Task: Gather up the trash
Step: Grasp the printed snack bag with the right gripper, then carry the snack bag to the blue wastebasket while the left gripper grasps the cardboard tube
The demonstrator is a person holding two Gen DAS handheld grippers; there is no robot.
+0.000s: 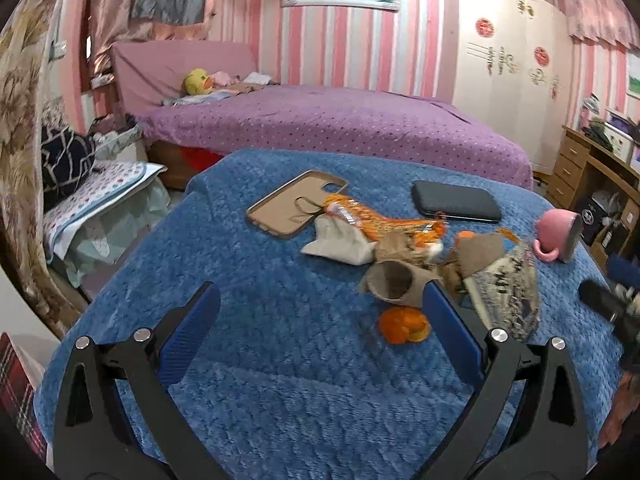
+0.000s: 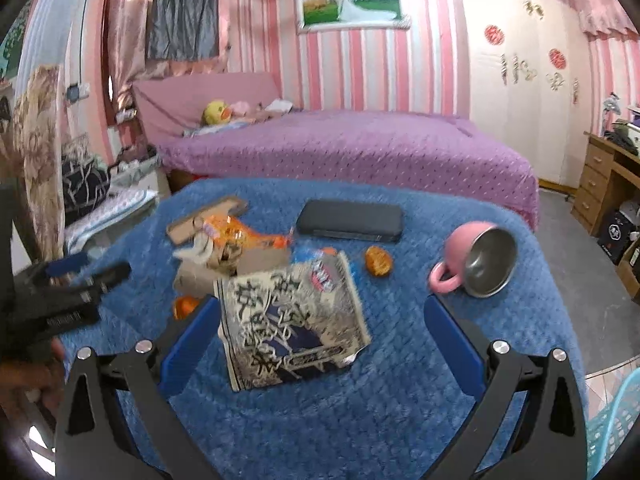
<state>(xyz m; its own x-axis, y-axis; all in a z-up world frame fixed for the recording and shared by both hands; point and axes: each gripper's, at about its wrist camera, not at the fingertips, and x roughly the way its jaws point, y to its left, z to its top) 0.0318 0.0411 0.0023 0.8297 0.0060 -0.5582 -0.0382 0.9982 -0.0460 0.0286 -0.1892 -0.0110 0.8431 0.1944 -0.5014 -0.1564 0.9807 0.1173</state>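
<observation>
Spread over the blue-covered counter (image 2: 400, 420): trash piled mid-surface, with the printed snack bag (image 2: 294, 324) lying flat between the wide-open, empty right tongs (image 2: 322, 334). Left tongs (image 1: 322, 320) likewise gaping and empty, hovering low over an orange peel (image 1: 402, 324) and a cardboard tube (image 1: 394, 286). Half-buried beneath the orange wrapper (image 1: 376, 220): a tan phone case (image 1: 288, 208); left tongs blurred in the right view.

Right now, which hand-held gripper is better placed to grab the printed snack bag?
Right. The right hand-held gripper is open with the printed snack bag between its fingers; the left hand-held gripper faces the cardboard tube.
</observation>
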